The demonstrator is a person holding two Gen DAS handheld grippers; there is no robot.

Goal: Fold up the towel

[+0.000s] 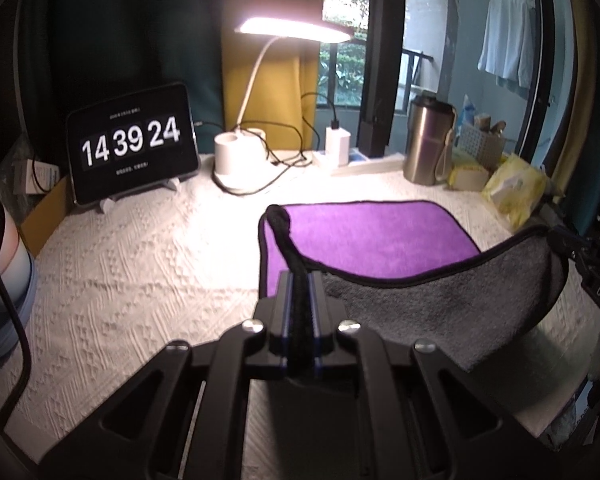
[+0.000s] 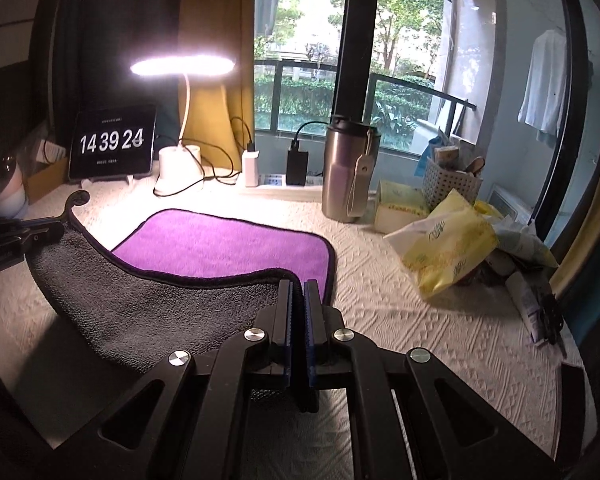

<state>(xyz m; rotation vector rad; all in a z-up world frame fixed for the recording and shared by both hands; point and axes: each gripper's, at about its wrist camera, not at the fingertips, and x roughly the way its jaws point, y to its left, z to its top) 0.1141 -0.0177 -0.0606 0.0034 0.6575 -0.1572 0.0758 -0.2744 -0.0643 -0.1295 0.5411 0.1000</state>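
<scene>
Towel (image 1: 364, 236): purple on top, grey underneath, black piping all round. The far half lies flat on the white textured cover of the bench (image 1: 140, 248); the near half is lifted, so the grey underside (image 2: 148, 312) faces the cameras and sags in a shallow curve between the two held corners. Held this way, the near edge can probably be carried forward over the flat half for a first fold (half done at most, by my reckoning).

Left hand-held gripper (image 1: 300, 280): pinched tight on the near left corner, with a strip of black piping standing up between its fingers.

Right hand-held gripper (image 2: 298, 284): likewise clamped narrow on the near right corner, the cloth running into the slit between its blue pads (image 2: 287, 308).

Edges: the far edge of the towel runs roughly parallel to the back of the bench, and its rounded far corners lie flat, giving a mark for the lifted corners to meet.

Room to move:
- Left: bare cover, well apart from the clock display (image 1: 134, 142).
- Behind: lamp (image 1: 236, 156) and its cables (image 1: 284, 160), near the far edge but not touching.
- Right: steel flask (image 2: 346, 168), yellow packets (image 2: 448, 244) and a basket (image 2: 452, 184), beside the right edge (the tighter side; keep any swing short of them).
</scene>
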